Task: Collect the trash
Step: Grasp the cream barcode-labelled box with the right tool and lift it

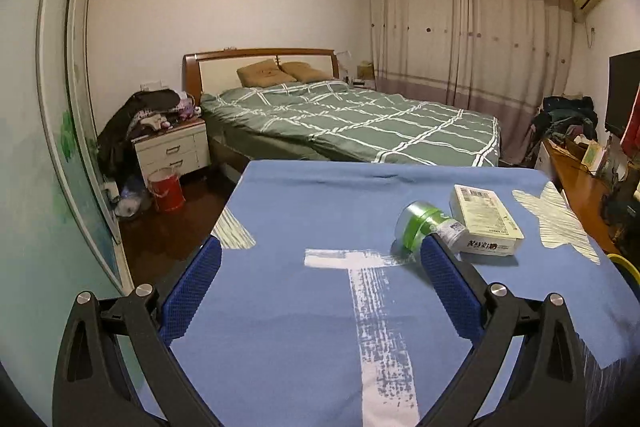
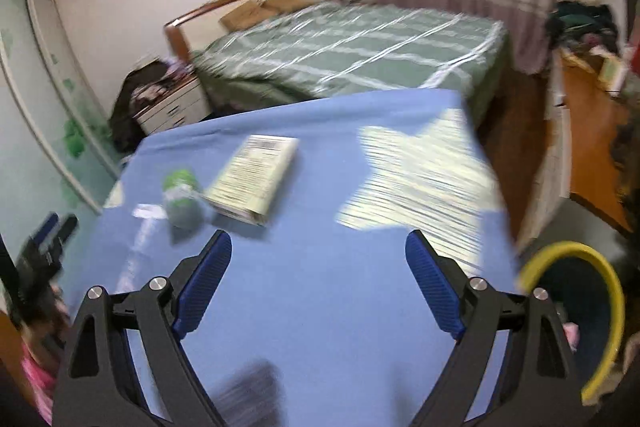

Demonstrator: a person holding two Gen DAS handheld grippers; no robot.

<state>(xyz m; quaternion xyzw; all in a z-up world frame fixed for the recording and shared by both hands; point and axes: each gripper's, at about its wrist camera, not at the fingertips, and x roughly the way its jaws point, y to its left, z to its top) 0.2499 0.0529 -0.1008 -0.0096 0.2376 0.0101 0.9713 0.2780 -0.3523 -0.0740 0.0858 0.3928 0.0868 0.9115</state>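
Left view's sharp: left claw (image 1: 320,259) wide open, empty, green bottle (image 1: 424,231) beside box (image 1: 486,223). Right view's blurry: right claw (image 2: 318,253) gaping, empty; yellow-rimmed bin (image 2: 576,311) half cut off.

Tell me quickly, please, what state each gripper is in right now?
Left gripper: open, holding nothing, above the blue cloth.
Right gripper: open, holding nothing, also over the cloth.

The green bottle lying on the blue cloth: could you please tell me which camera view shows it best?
The left wrist view: the green bottle is sharp there, lying on its side against the white box, though a fingertip covers part of it. The right wrist view shows it whole but motion-blurred.
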